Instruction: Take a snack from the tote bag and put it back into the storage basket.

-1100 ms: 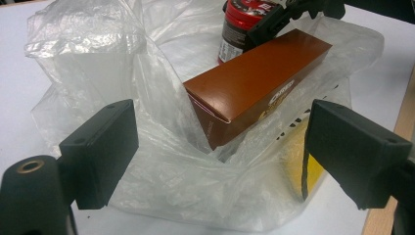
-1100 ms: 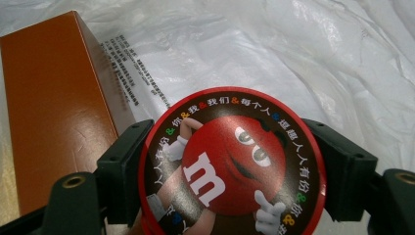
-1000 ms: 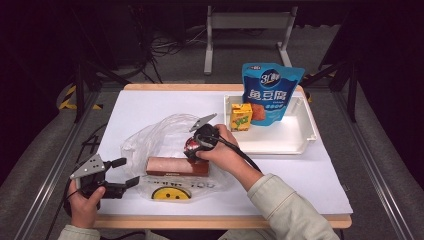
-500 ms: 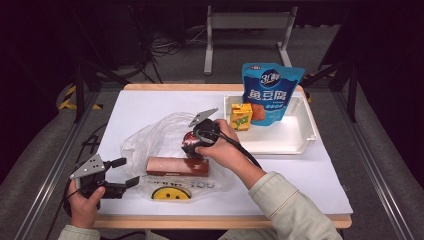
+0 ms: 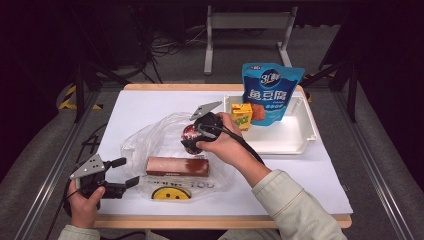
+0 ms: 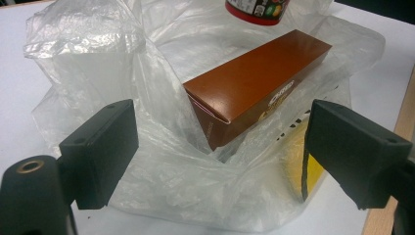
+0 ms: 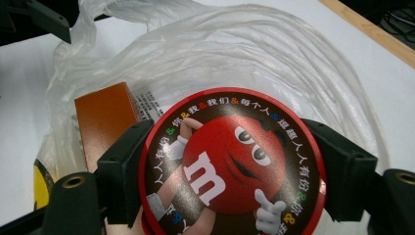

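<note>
My right gripper [image 5: 191,140] is shut on a round red candy tub [image 7: 230,169], whose lid with a red cartoon figure faces its camera; it hangs over the clear plastic bag [image 5: 150,137]. A brown carton [image 5: 177,166] lies flat inside that bag, seen end-on in the left gripper view as brown carton [image 6: 257,83]. The tub's red base [image 6: 257,7] shows above it there. My left gripper [image 5: 121,172] stands open at the bag's near-left edge, with crumpled plastic [image 6: 161,147] between the jaws but not pinched.
A white tray [image 5: 300,140] at the right holds a blue snack pouch [image 5: 270,92] and a small yellow juice box [image 5: 242,116]. A yellow smiley print [image 5: 171,194] shows on the bag near the table's wooden front edge [image 5: 220,221].
The right gripper with the tub has drifted slightly up and to the right over the bag. The left gripper has stayed put.
</note>
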`<state>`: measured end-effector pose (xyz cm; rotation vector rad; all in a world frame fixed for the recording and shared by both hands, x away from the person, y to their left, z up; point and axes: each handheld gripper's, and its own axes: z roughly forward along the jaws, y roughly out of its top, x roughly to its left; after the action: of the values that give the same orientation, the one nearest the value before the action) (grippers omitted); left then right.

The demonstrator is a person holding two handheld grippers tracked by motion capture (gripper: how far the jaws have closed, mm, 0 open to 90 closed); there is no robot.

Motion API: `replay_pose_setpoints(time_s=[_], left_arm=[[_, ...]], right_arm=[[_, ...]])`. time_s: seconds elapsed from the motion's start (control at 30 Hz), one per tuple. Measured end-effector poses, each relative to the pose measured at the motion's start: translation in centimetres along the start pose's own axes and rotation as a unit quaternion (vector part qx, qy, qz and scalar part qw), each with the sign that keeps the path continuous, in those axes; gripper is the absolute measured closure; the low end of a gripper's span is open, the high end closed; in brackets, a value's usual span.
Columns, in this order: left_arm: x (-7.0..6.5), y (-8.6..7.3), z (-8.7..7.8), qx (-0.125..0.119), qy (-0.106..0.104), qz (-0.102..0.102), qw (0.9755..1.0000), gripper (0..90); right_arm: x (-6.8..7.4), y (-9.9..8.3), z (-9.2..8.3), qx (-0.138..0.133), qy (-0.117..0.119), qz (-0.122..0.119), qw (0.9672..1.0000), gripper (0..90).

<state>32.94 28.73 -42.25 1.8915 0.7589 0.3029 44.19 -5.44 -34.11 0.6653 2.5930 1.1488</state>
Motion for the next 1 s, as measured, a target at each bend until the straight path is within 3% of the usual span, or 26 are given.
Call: replay_pose_setpoints(time_s=[0.53, 1.0], left_arm=[[0.0, 0.0, 0.0, -0.002, 0.002, -0.002, 1.0000, 13.2], [0.1, 0.1, 0.3, 0.000, 0.000, -0.001, 1.0000, 13.2]], right_arm=[[-0.6, 1.0, -2.9, -0.016, -0.014, -0.004, 0.9998, 25.8], [-2.3, 0.1, -6.2, -0.020, -0.039, 0.000, 0.9990, 25.8]])
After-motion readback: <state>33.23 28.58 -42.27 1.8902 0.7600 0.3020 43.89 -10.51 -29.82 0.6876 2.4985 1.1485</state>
